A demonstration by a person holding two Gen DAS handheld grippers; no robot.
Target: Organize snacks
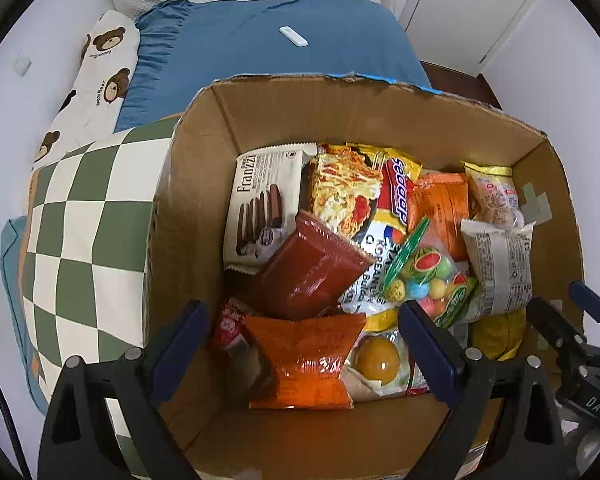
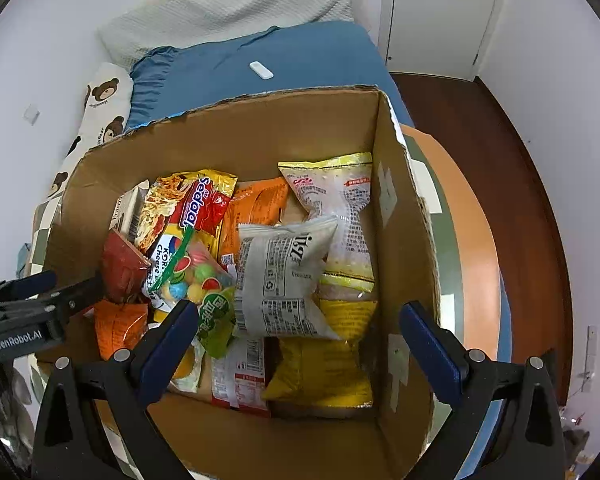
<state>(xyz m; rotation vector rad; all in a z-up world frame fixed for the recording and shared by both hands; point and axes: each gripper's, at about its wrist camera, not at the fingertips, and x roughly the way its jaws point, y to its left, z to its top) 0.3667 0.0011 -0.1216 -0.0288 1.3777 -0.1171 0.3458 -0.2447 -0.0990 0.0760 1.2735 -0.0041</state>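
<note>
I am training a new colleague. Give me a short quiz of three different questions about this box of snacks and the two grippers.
1. True or false: the left gripper holds a snack.
2. What does the cardboard box stand on?
3. Which packet lies on top at the right side: A) grey-white packet, B) Franzzi wafers, C) candy ball bag?

Key: 1. False, both it and the right gripper are open. 2. A bed. 3. A.

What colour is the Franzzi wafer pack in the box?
The Franzzi pack is white with dark brown wafers pictured; clearest in the left wrist view.
</note>
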